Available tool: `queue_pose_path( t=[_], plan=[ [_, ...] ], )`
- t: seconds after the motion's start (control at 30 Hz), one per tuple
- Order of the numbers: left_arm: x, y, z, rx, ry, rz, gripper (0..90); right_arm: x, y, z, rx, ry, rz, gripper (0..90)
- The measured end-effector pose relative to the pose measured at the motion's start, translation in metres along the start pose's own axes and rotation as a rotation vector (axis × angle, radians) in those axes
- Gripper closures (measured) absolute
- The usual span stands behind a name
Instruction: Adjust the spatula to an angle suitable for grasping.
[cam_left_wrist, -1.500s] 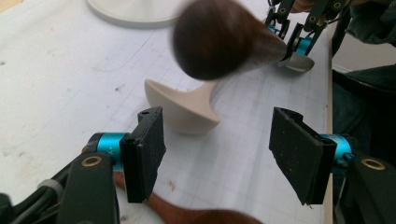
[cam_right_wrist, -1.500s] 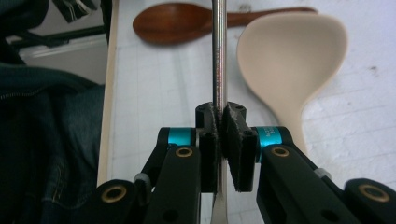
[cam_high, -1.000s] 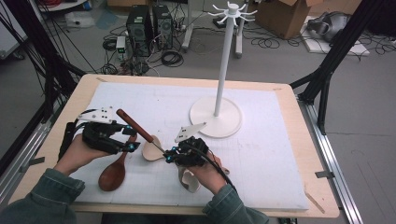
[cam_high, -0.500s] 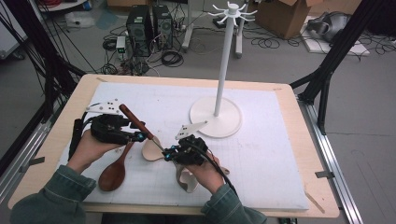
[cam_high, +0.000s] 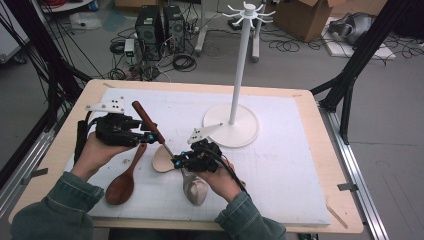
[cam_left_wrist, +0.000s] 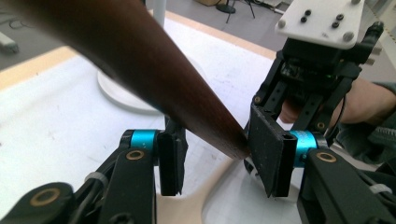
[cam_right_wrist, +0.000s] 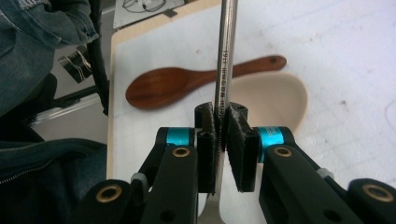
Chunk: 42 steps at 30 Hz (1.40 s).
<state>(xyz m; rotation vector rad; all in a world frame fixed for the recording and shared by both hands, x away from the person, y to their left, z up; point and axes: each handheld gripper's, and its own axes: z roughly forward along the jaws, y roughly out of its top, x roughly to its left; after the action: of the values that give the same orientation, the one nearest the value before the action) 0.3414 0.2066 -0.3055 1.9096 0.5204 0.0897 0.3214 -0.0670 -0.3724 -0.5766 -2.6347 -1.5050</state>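
Jaws of the right gripper pinch the thin steel shank of a brown-handled utensil; its dark wooden handle slants up between the parted jaws of the left gripper, beside a dark wooden spoon on the white mat

Right half of the white foam-covered wooden worktop is bare: free passage from the stand's base to the right edge. Tall white hook stand with round base blocks the centre-back; its pole rises well above gripper height. Front-left is crowded: dark brown wooden spoon, beige flat spatula head and pale ladle bowl lie close together. The brown-handled steel-shafted utensil slants between left gripper and right gripper, closing that gap. Back-left strip behind the left gripper is open.
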Motion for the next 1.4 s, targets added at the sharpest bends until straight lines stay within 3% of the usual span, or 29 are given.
queue_pose_path(
  t=[0.47,0.6,0.73,0.93,1.1,1.23,1.4],
  plan=[
    [-0.005,0.013,0.004,-0.035,0.021,0.003,60.5,0.001,0.006,0.0,-0.041,-0.043,0.0,83.7],
    [-0.004,0.018,0.004,-0.045,-0.027,-0.011,64.8,0.0,0.006,-0.002,-0.059,-0.017,-0.007,83.2],
    [-0.005,0.019,0.004,-0.06,-0.087,-0.018,67.3,-0.005,0.007,-0.004,-0.067,0.063,0.011,78.6],
    [-0.006,0.023,0.005,-0.061,-0.152,-0.008,69.9,-0.009,0.014,-0.008,-0.122,0.126,0.014,82.2],
    [-0.008,0.025,0.006,-0.066,-0.114,0.005,68.7,-0.006,0.016,-0.009,-0.129,0.08,-0.024,83.5],
    [-0.01,0.025,0.007,-0.068,-0.08,0.014,67.4,-0.001,0.017,-0.009,-0.131,0.025,-0.014,83.8],
    [-0.013,0.026,0.01,-0.055,-0.086,0.027,67.9,0.003,0.02,-0.01,-0.17,-0.022,-0.013,84.0]
  ],
)
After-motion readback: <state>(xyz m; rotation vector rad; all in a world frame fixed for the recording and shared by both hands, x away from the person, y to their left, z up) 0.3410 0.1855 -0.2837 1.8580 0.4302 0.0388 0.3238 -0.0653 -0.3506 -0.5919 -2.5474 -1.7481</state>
